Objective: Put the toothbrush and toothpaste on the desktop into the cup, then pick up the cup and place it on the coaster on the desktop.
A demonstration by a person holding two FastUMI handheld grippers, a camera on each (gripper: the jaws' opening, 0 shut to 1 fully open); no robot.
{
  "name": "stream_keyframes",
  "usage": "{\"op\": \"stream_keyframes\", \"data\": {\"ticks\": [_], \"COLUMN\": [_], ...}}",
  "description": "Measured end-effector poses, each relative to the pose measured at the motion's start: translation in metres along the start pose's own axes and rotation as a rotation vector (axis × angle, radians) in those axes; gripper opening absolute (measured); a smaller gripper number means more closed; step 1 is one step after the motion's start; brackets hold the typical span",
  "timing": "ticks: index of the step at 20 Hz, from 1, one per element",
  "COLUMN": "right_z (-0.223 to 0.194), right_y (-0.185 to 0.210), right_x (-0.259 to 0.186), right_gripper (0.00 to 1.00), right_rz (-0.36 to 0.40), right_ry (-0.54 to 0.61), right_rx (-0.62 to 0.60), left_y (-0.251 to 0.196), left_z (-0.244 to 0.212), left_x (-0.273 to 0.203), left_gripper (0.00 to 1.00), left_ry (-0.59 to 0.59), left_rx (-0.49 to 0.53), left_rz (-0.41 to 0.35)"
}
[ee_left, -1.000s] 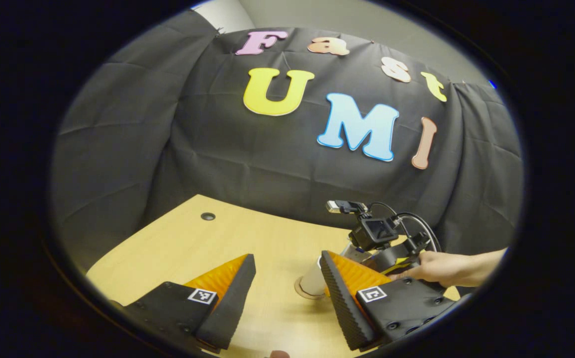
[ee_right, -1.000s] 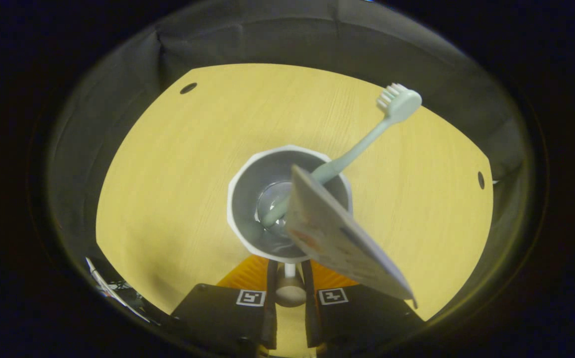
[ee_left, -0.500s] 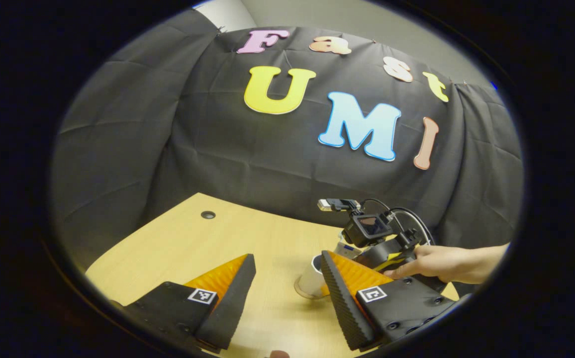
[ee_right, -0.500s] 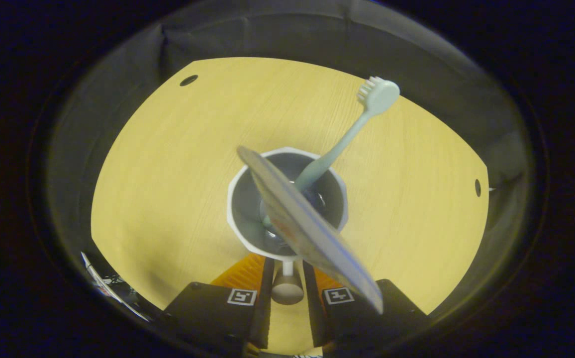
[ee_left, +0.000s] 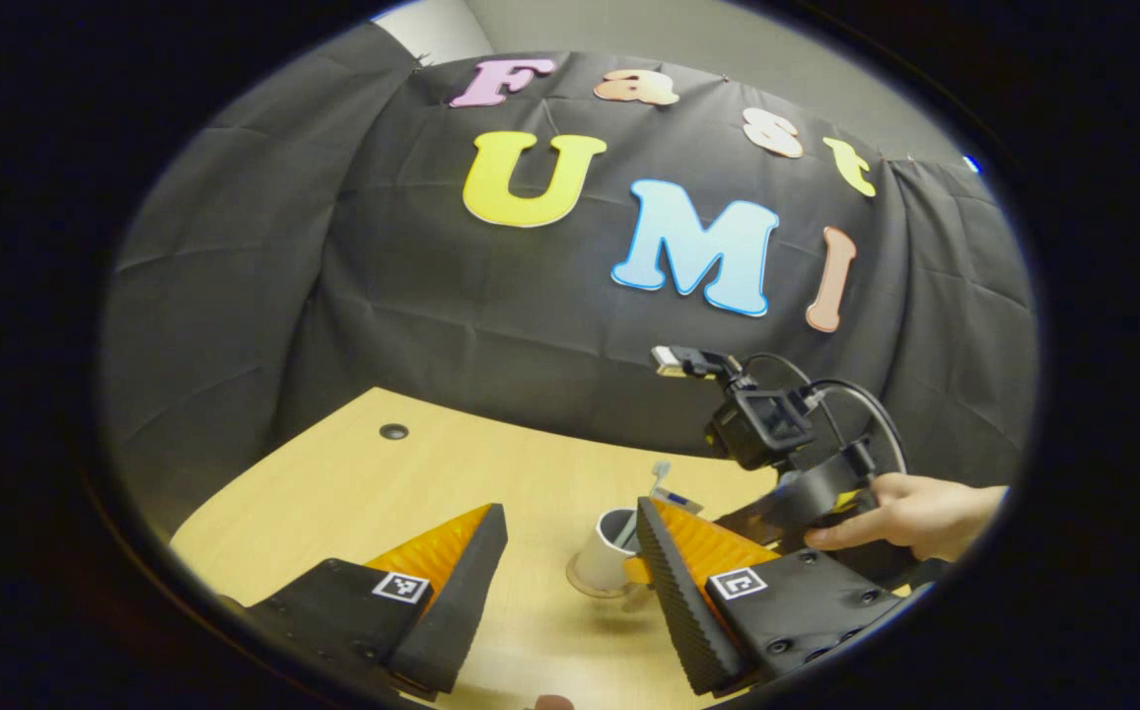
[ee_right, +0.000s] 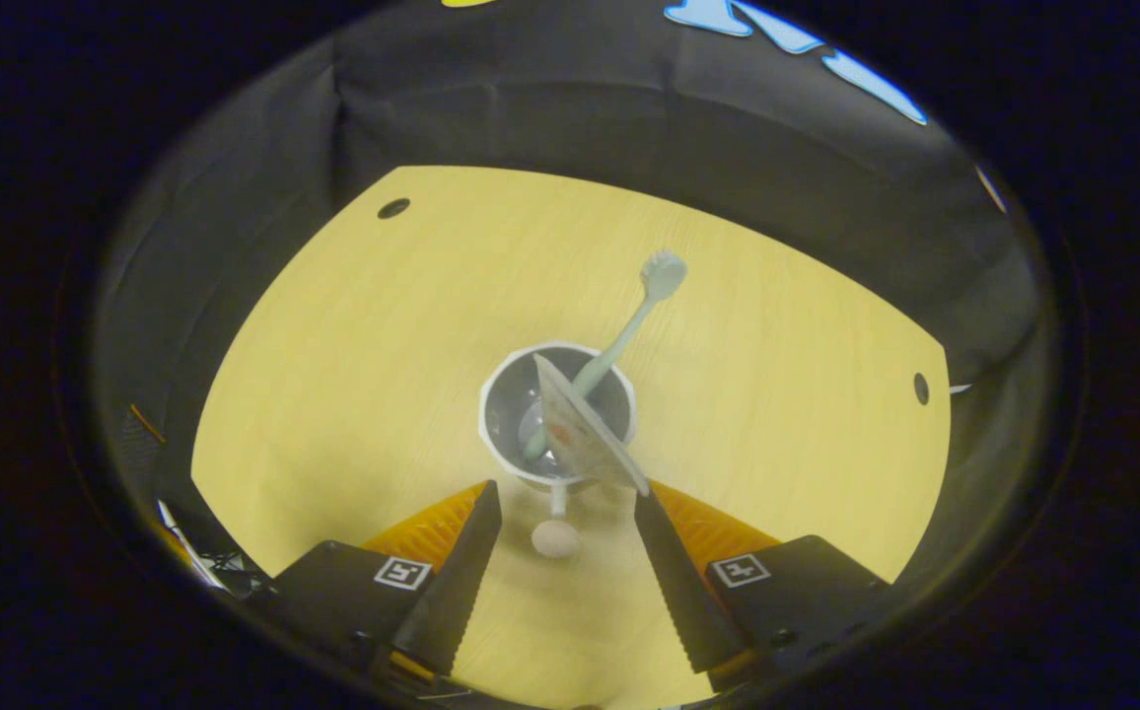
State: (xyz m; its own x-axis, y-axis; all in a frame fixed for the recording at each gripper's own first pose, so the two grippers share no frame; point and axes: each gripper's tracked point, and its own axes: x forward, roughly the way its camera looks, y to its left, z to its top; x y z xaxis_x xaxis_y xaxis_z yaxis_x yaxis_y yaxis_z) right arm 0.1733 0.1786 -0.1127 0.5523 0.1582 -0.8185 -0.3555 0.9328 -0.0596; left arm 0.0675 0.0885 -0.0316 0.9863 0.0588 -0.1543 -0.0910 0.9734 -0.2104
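Note:
A white cup [ee_right: 557,414] with a knobbed handle [ee_right: 555,538] stands upright on the wooden desk, seen from above in the right gripper view. A pale green toothbrush [ee_right: 629,330] and a flat toothpaste tube [ee_right: 585,439] lean inside it. My right gripper [ee_right: 565,513] is open, its fingers either side of the handle and apart from it. In the left gripper view the cup [ee_left: 600,557] sits on a round coaster [ee_left: 585,590]. My left gripper [ee_left: 570,511] hangs open and empty in front of it. A hand [ee_left: 910,513] holds the right gripper's body [ee_left: 807,493] just right of the cup.
The desk [ee_right: 353,375] has cable holes at its far left [ee_right: 393,208] and right [ee_right: 920,388] corners. Black cloth walls close in the back and sides. Cables lie off the desk's near left edge [ee_right: 185,532].
My right gripper has opened, let go of the cup's handle and drawn back and up. The cup now stands on the coaster. The left gripper has barely moved.

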Motion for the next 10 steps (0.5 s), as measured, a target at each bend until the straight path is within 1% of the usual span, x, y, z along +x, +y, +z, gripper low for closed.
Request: {"op": "stream_keyframes", "data": {"ticks": [1, 5, 7, 8, 10], "right_z": [0.001, 0.002, -0.002, -0.004, -0.01], "right_y": [-0.001, -0.014, -0.029, -0.04, -0.059], "right_x": [-0.008, -0.051, -0.074, -0.088, -0.117], "right_gripper": [0.9, 0.9, 0.9, 0.92, 0.9], "right_rz": [0.006, 0.033, 0.019, 0.009, -0.028], "right_ry": [-0.024, -0.129, -0.187, -0.236, -0.34], "right_rx": [0.013, 0.093, 0.126, 0.144, 0.176], "left_y": [-0.004, -0.027, -0.039, -0.045, -0.061], "left_z": [0.002, 0.006, 0.008, 0.009, 0.017], "left_x": [0.002, 0.009, 0.014, 0.016, 0.019], "left_gripper": [0.88, 0.87, 0.87, 0.87, 0.87], "left_ry": [-0.004, -0.015, -0.021, -0.025, -0.049], "left_rx": [0.003, 0.018, 0.023, 0.02, 0.023], "left_rz": [-0.005, -0.028, -0.039, -0.045, -0.049]}}
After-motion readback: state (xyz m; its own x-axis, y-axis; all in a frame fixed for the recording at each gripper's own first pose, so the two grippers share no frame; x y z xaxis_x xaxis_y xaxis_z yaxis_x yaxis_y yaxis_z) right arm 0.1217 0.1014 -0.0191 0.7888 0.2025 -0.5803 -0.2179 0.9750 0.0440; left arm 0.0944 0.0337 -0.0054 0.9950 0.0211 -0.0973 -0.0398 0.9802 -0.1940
